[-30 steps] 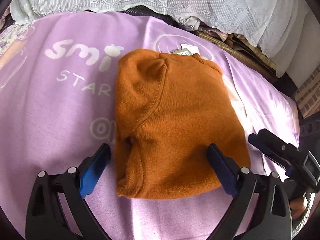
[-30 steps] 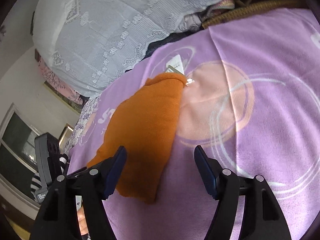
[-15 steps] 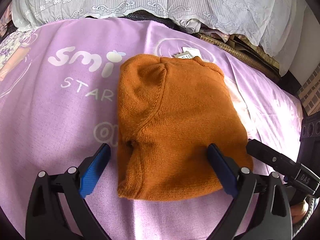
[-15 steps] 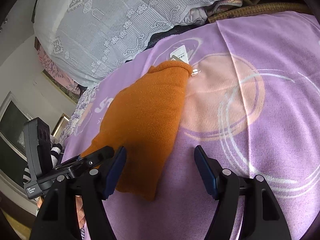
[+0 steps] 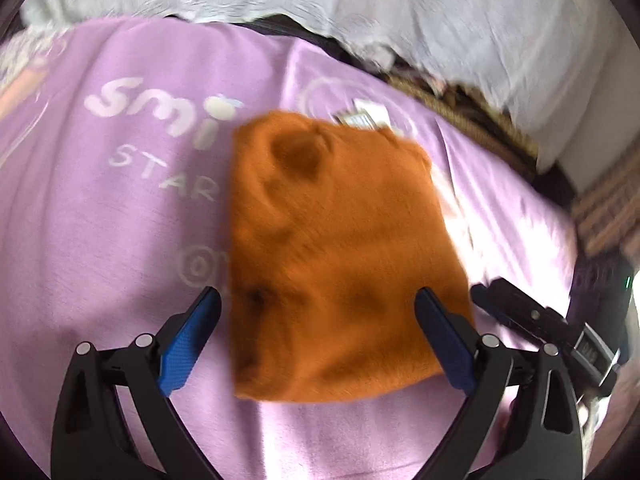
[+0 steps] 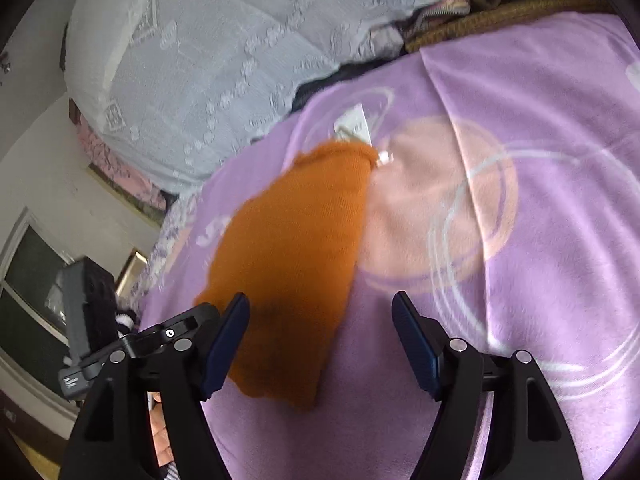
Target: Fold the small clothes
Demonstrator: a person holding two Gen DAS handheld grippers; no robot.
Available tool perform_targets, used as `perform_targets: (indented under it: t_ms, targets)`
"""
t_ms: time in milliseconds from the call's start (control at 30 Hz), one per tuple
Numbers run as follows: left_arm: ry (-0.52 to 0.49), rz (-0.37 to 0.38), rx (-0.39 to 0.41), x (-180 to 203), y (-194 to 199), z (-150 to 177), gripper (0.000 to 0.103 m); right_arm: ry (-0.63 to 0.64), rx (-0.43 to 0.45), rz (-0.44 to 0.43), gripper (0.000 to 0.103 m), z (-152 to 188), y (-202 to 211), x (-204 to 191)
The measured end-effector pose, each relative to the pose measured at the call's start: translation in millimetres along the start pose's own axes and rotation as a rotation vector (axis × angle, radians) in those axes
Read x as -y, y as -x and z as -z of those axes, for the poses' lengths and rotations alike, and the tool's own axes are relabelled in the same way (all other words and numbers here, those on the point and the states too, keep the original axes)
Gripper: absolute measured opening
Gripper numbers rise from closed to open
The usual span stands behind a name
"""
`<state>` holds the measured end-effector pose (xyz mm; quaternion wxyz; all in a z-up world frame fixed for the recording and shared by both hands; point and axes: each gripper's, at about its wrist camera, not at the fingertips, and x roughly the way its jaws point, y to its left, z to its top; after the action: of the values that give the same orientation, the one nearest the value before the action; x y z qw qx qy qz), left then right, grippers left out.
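Folded orange sweater (image 5: pixel 340 256) lying flat on the purple blanket (image 5: pixel 100 216), white tag (image 5: pixel 366 118) at its far edge; left claw (image 5: pixel 316 332) wide, empty, straddling the near hem; right claw (image 6: pixel 320 344) wide, empty, over the sweater's right edge, fingers pointing forward.

The left claw (image 5: pixel 318 328) hangs with its blue-padded fingers (image 5: pixel 188 340) spread wide, gripping nothing. The right claw (image 6: pixel 320 336) is likewise spread wide and empty, and sits just beside the left one, each showing at the edge of the other's view.
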<state>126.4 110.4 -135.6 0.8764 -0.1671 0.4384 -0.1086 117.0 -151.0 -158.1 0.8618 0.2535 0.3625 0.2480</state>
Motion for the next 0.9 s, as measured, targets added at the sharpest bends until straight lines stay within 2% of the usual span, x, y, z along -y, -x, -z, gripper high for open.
perform_targets:
  t_ms: [100,200,233,267,300,367,500,567,633,667,700,767,900]
  targets:
    - [0.052,-0.019,0.024,-13,-2,-14,0.095,0.010,0.042,-0.077,0.066,-14,2,-14]
    - [0.046,-0.036,-0.059,-16,-28,-16,0.097,0.029,-0.005,-0.147,0.061,-18,-15,-27]
    - [0.015,-0.064,-0.063,-11,-35,-14,0.099,0.035,-0.040,-0.133,0.061,-16,-26,-28]
    - [-0.016,-0.088,-0.052,-5,-35,-13,0.099,0.045,-0.087,-0.081,0.056,-11,-42,-25]
    - [-0.033,-0.091,-0.053,-1,-35,-13,0.099,0.061,-0.073,-0.065,0.048,-9,-44,-23]
    - [-0.041,-0.076,-0.054,1,-35,-11,0.098,0.071,-0.057,-0.055,0.047,-10,-37,-23]
    - [0.009,0.056,-0.058,-2,-24,-11,0.098,0.037,-0.010,-0.094,0.056,-12,-15,-22]
    - [0.002,0.051,-0.066,-1,-26,-8,0.098,0.032,-0.023,-0.069,0.060,-9,-17,-17]
    - [-0.022,0.010,-0.097,3,-35,-6,0.098,-0.015,-0.095,-0.010,0.062,-4,-33,-2]
    - [-0.045,-0.010,-0.096,7,-37,-4,0.098,-0.045,-0.122,-0.026,0.063,1,-42,7]
    - [-0.064,-0.018,-0.091,11,-36,-3,0.098,-0.033,-0.108,-0.037,0.065,-2,-40,7]
    - [-0.066,0.001,-0.089,12,-33,-2,0.098,-0.021,-0.122,-0.070,0.075,-3,-38,3]
    - [-0.042,0.036,-0.083,8,-28,-2,0.098,-0.002,-0.122,-0.075,0.078,-4,-39,2]
